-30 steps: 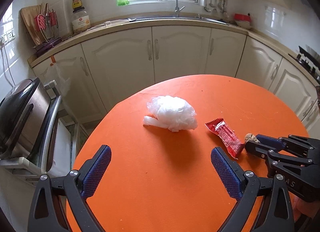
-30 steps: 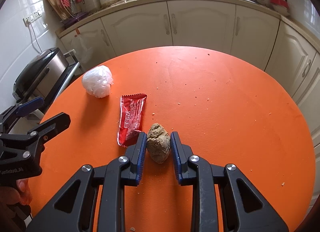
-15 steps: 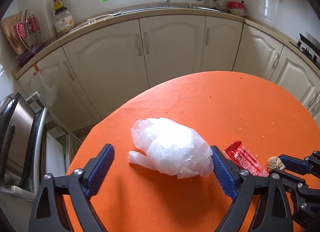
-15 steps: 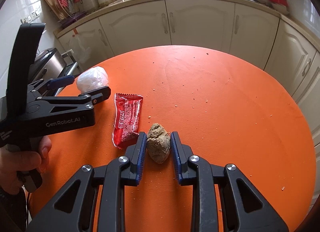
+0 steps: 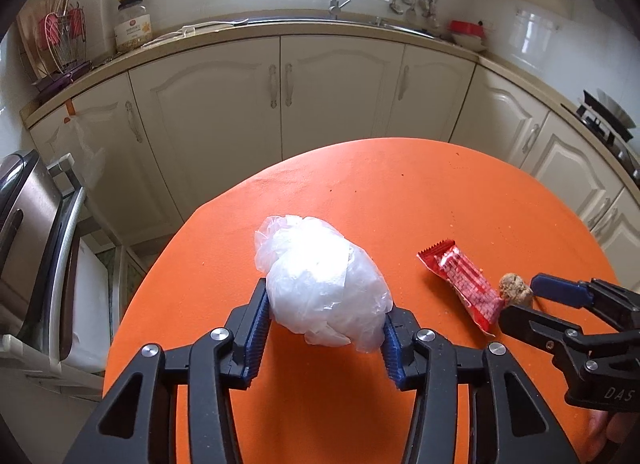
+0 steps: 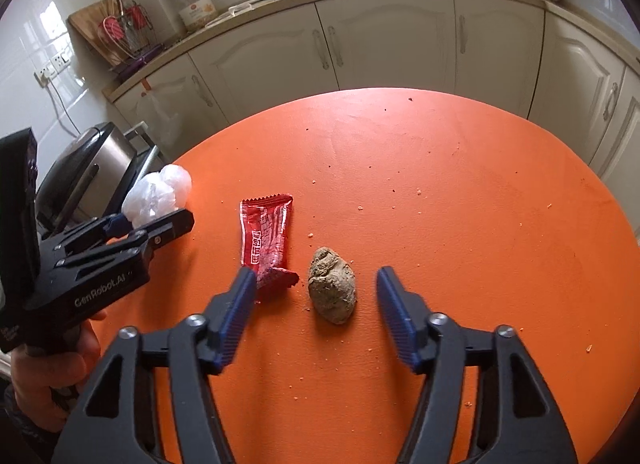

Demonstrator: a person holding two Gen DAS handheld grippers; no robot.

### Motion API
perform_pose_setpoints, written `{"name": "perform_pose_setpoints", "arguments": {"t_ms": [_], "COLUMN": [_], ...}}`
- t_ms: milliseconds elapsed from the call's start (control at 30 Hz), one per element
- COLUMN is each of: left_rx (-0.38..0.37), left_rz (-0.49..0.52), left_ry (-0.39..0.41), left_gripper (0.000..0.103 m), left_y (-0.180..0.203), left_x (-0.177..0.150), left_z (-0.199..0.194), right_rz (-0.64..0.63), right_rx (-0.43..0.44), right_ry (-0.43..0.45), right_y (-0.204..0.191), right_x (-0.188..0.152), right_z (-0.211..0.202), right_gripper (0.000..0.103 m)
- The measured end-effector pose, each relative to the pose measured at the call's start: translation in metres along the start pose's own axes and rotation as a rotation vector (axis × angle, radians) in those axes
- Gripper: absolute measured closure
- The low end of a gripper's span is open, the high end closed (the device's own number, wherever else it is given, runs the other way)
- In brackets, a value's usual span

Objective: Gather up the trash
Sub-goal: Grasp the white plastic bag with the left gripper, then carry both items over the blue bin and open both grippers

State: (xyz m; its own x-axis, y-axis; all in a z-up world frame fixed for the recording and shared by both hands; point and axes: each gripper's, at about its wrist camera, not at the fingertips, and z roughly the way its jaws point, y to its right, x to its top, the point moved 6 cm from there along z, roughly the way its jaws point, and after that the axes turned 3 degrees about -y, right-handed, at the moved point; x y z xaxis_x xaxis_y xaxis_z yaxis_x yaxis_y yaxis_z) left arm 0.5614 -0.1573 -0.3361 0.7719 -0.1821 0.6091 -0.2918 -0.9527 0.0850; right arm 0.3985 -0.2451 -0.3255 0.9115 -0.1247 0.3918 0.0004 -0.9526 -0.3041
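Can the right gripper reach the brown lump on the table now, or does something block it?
Probably yes. The brown lump lies between the open jaws of the right gripper, untouched; the red wrapper lies beside its left finger.

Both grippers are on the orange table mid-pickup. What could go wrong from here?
1. The left gripper has just been closing on the crumpled plastic bag; the pads meet only loose film, so it may slip out when lifted.
2. The right gripper has just opened, and the brown lump lies free between its jaws, so lifting now leaves it behind.
3. The right gripper's left finger overlaps the red wrapper; reclosing might drag it.
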Motion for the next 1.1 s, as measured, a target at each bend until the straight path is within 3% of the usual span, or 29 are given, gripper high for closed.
{"name": "perform_pose_setpoints", "arguments": {"t_ms": [133, 200, 333, 367, 533, 667, 867, 1100], "left_rx": [-0.003, -0.002, -0.01, -0.01, -0.02, -0.031, -0.047, -0.081], "left_rz": [-0.008, -0.002, 0.001, 0.003, 0.007, 0.014, 0.041, 0.086], "left_ry": [-0.007, -0.011, -0.014, -0.012, -0.002, -0.001, 0.003, 0.035], "left_gripper": [0.059, 0.059, 0.059, 0.059, 0.059, 0.059, 0.059, 0.059], "left_y": [-0.003, 0.001, 0.004, 0.004, 0.007, 0.005, 0.021, 0.053], "left_x": [-0.008, -0.004, -0.005, -0.004, -0.016, -0.02, -0.033, -0.045], "left_z": [-0.002, 0.002, -0.004, -0.003, -0.019, -0.026, -0.041, -0.077], "right_rz": [0.015, -0.006, -0.112, -0.119, -0.146, -0.12, -0.081, -0.018], "right_rx": [-0.034, -0.096, -0.218, -0.198, -0.131, -0.074, -0.065, -0.039], "right_ry": [0.005, 0.003, 0.021, 0.025, 0.015, 0.021, 0.046, 0.127], "right_y": [-0.014, -0.02, -0.032, -0.033, -0.029, -0.017, 0.0, 0.021], "right_x": [0.005, 0.008, 0.007, 0.005, -0.004, -0.018, -0.04, -0.049], "right_z": [0.009, 0.015, 0.02, 0.018, 0.011, -0.002, -0.032, -0.092], "right_gripper": [0.024, 0.025, 0.054, 0.07, 0.083, 0.084, 0.084, 0.084]}}
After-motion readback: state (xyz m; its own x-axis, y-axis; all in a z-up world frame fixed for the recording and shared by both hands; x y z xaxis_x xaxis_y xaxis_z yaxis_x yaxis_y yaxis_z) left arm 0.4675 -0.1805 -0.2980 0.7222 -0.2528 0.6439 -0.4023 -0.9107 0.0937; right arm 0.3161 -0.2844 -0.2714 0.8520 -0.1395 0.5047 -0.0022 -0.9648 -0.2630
